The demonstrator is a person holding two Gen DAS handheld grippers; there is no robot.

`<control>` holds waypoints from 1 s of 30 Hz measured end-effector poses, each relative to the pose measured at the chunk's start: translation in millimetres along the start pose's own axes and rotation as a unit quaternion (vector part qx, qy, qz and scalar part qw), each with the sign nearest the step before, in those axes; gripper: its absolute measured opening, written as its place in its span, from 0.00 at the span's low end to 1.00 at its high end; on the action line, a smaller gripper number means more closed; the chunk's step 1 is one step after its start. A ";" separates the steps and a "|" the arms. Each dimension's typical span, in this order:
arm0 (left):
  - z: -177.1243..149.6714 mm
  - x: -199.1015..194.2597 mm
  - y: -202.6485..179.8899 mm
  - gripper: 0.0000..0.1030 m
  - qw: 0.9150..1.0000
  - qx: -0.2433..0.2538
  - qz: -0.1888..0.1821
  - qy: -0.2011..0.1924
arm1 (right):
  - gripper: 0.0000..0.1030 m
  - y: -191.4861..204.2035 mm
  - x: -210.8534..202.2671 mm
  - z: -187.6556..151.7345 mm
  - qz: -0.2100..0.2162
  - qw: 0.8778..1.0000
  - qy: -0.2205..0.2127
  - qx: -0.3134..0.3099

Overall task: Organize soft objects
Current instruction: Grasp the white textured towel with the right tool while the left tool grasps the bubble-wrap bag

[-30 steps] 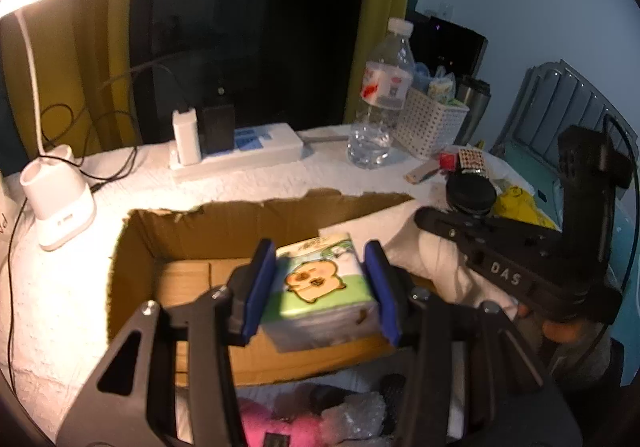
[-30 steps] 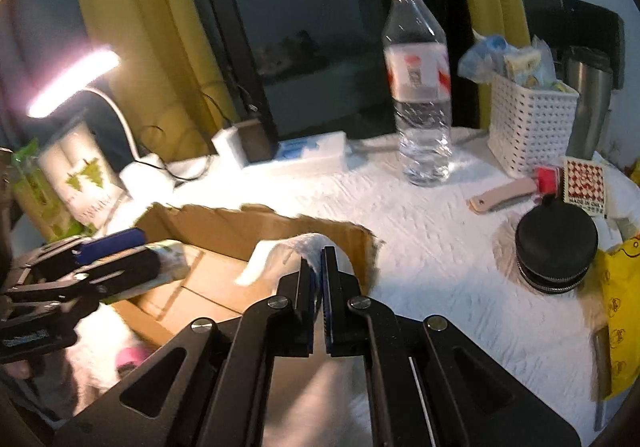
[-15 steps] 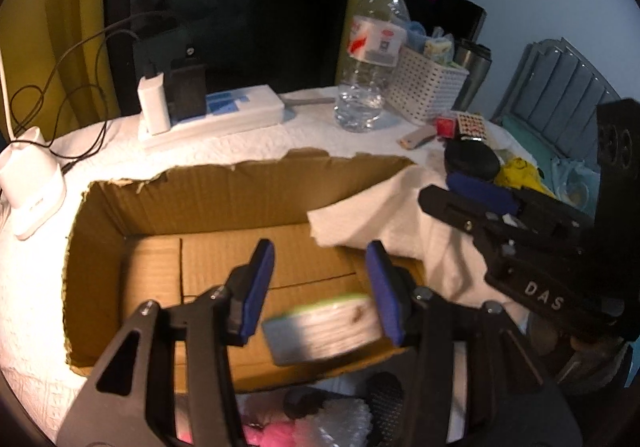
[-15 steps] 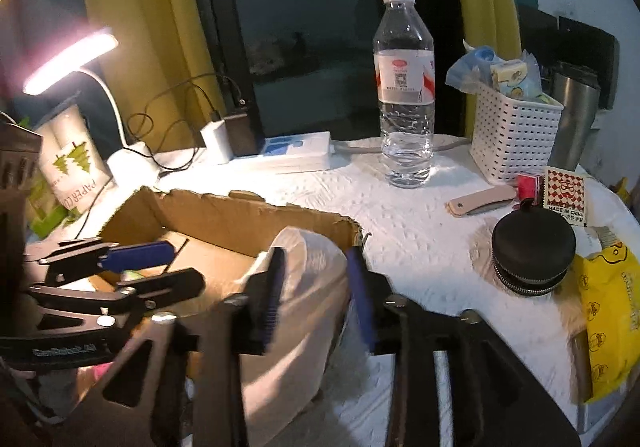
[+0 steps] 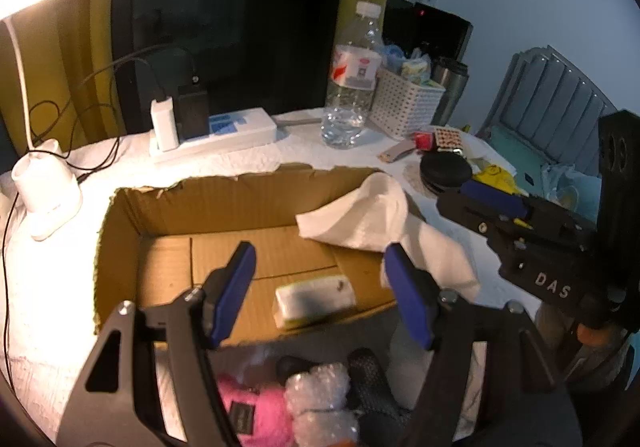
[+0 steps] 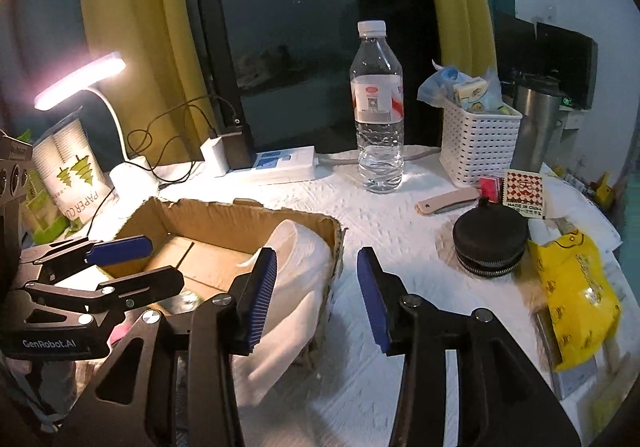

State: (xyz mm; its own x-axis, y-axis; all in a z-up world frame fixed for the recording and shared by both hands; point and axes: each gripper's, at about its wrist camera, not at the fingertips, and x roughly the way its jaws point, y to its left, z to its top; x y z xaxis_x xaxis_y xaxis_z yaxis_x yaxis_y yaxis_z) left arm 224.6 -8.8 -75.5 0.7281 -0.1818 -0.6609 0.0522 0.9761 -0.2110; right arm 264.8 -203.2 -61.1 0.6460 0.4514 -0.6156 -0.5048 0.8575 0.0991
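A torn cardboard box (image 5: 200, 187) (image 6: 240, 211) stands on the white table cover. On its floor lies a green-and-white tissue pack (image 5: 314, 299), blurred. My left gripper (image 5: 320, 279) (image 6: 164, 263) hangs over the box's near side. Its jaws are opening and its pads touch nothing; the pack lies below them. A white cloth (image 5: 360, 215) (image 6: 296, 287) hangs over the box's right wall. My right gripper (image 6: 316, 279) (image 5: 454, 195) is open just right of that wall, clear of the cloth. A pink plush toy (image 5: 256, 407) and bubble wrap (image 5: 320, 395) lie in front of the box.
Behind the box are a water bottle (image 6: 376, 119), a white basket (image 6: 480, 143), a power strip (image 5: 216, 135) with chargers and a lit desk lamp (image 5: 44, 199). To the right lie a black round case (image 6: 490, 243) and a yellow bag (image 6: 576, 295).
My left gripper let go of the tissue pack, which dropped into the box, and its jaws spread wider. My right gripper opened off the white cloth and drew back to the right.
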 end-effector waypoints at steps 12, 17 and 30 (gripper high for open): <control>-23.8 -36.4 -2.5 0.77 1.000 0.001 -0.010 -0.020 | 0.47 29.5 -39.1 -14.3 -0.006 1.000 -0.010 -0.014; -36.5 -47.7 -1.7 0.78 1.000 0.000 -0.012 -0.021 | 0.53 39.8 -49.5 -25.3 -0.007 1.000 -0.007 -0.016; -72.2 -58.6 4.0 0.78 1.000 -0.010 -0.011 -0.009 | 0.53 52.6 -56.4 -56.2 -0.008 1.000 0.012 -0.011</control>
State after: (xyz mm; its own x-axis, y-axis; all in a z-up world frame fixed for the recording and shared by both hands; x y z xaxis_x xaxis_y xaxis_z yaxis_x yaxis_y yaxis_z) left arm 132.8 -2.9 -89.6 0.7398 -0.2010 -0.6422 0.0557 0.9694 -0.2392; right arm 169.7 -197.4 -65.1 0.6406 0.4307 -0.6357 -0.5067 0.8591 0.0714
